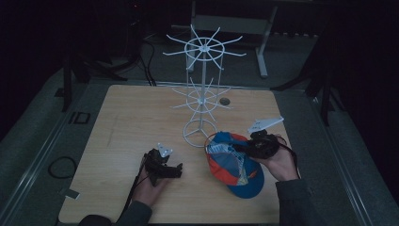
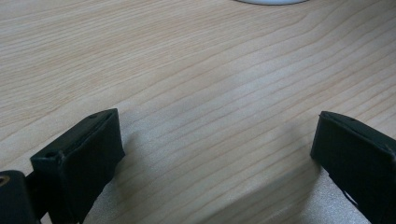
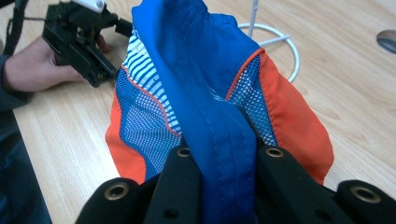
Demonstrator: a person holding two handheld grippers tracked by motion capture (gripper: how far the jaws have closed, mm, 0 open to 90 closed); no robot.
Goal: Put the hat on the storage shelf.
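Right gripper [image 1: 244, 147] pinches a cap [image 1: 234, 165] beside a white rack [image 1: 202, 89]; left gripper [image 1: 176, 170] waits idle.

From the high view, the cap lies at 4 o'clock on the table [image 1: 122, 122], just under the rack's base, likely meant for one of its prongs. In the left gripper view, the jaws stand wide apart over bare wood, holding nothing. In the right gripper view, the jaws are closed on a blue fold of the cap's fabric, with mesh and orange panels hanging beyond.

cap [image 1: 235, 165]: 1 | rack [image 1: 202, 89]: 1 | table [image 1: 127, 122]: 1 | grippers: 2, left gripper [image 1: 175, 170], right gripper [image 1: 241, 147]
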